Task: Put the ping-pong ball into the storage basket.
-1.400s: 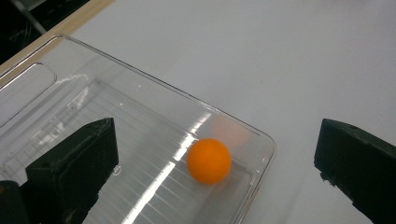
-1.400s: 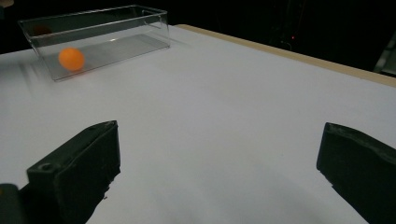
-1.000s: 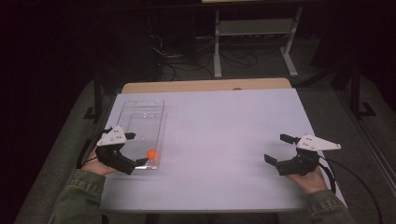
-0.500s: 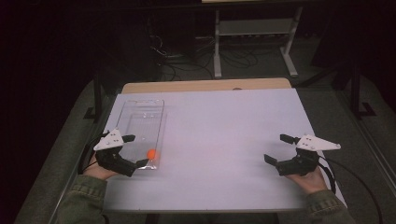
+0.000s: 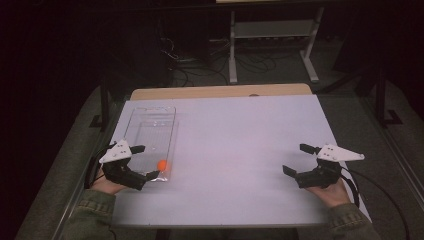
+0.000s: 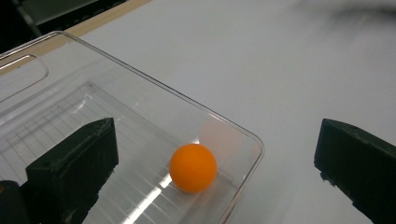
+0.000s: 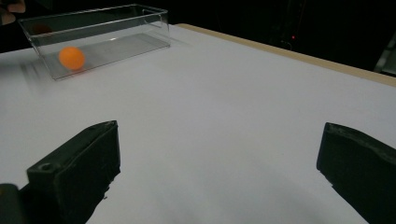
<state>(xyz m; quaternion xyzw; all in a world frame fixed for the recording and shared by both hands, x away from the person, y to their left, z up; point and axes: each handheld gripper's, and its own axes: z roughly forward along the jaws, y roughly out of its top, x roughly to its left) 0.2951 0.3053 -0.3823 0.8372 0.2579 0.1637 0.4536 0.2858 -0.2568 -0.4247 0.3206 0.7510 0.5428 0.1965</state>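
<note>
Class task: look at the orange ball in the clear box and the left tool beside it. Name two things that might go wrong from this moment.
1. The orange ball lies loose in the near corner of the clear box. A knock from the left tool, whose open jaws straddle that corner wall, might send it rolling.
2. The box looks light and stands near the white table's left edge, so a push could slide it.

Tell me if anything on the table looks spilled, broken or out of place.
Nothing stands out. The orange ball lies inside the clear bin, which sits flat and intact on the white table.
</note>
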